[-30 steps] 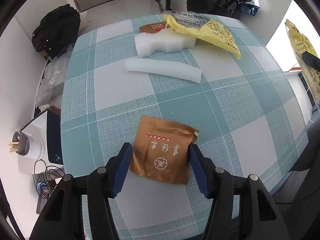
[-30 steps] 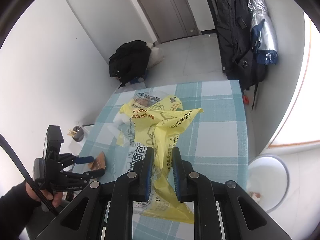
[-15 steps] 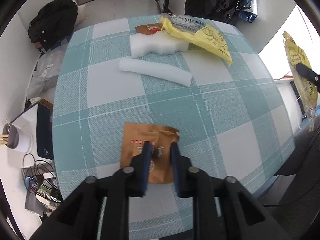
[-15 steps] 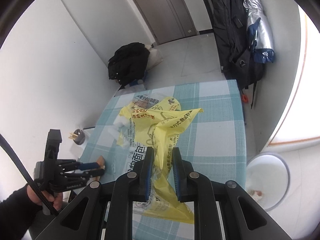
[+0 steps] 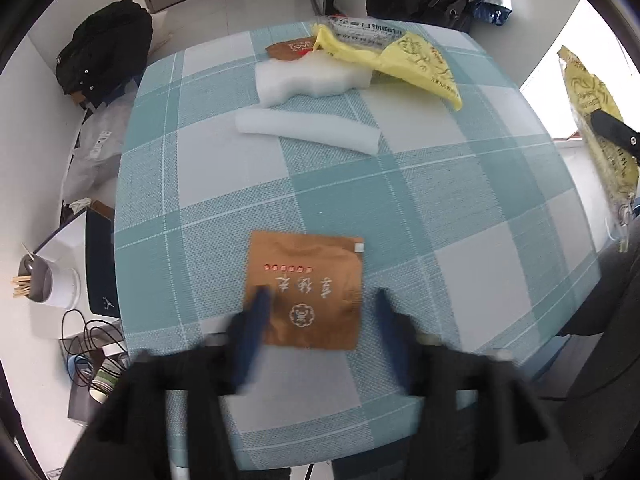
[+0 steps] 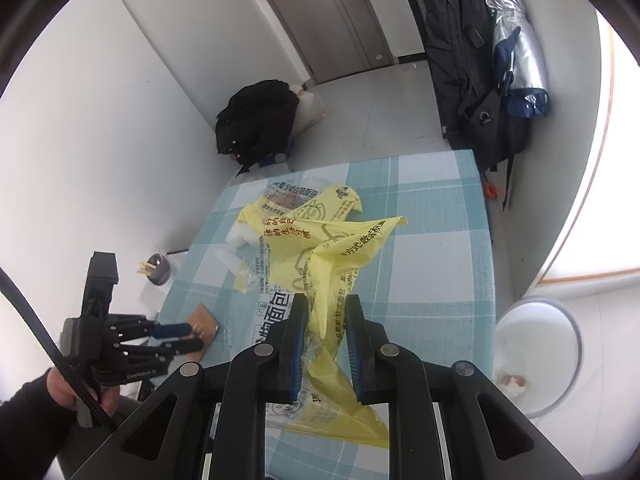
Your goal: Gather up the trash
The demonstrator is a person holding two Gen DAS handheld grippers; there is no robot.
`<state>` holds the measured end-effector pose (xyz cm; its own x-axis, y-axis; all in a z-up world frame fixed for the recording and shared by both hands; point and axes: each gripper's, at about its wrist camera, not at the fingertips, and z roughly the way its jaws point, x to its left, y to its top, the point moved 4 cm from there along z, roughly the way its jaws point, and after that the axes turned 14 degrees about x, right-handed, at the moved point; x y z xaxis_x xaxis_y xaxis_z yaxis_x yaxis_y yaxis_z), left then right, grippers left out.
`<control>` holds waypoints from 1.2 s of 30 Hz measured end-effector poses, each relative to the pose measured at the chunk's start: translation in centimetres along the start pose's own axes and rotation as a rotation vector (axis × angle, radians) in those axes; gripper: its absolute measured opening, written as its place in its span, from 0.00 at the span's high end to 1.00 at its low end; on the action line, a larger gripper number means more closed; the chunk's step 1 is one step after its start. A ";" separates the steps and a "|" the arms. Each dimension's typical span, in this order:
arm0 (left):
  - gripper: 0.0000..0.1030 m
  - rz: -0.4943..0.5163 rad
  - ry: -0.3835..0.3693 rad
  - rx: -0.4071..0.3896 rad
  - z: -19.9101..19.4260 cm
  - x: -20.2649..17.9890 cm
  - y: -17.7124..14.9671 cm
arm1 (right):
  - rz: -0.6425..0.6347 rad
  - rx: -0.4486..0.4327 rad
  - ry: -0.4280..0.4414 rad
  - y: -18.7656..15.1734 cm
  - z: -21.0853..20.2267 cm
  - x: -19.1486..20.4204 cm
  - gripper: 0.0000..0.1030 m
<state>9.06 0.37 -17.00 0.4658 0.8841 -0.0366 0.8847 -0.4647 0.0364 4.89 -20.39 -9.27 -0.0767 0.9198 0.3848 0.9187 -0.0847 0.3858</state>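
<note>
My left tool (image 5: 320, 316) has just been spreading; its blurred jaws flank the brown tea sachet (image 5: 306, 288) lying flat on the checked desk (image 5: 460, 200). Beyond it two white foam pieces (image 5: 308, 130) lie across the way. My right tool (image 6: 323, 344) pinches the yellow bread bag (image 6: 320, 248). A white bin (image 6: 536, 356) on the floor holds scraps.

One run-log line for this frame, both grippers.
left gripper: open, jaws just opened, astride flat brown foil sachet on checked tablecloth | right gripper: shut on crumpled yellow plastic bag
</note>
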 end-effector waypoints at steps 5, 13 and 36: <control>0.27 0.016 0.063 0.015 0.7 0.2 0.4 | 0.005 -0.002 0.003 0.1 0.0 -0.2 0.81; 0.21 0.077 0.002 -0.020 1.0 1.7 0.5 | 0.016 0.004 0.008 0.1 0.2 -0.4 0.81; 0.61 -0.111 -0.154 -0.047 0.3 3.3 1.3 | 0.023 0.004 0.017 0.1 0.1 -0.6 0.81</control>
<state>11.73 2.66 -17.40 0.3657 0.9101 -0.1951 0.9307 -0.3590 0.0698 5.08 -20.88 -9.54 -0.0623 0.9108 0.4081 0.9217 -0.1043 0.3737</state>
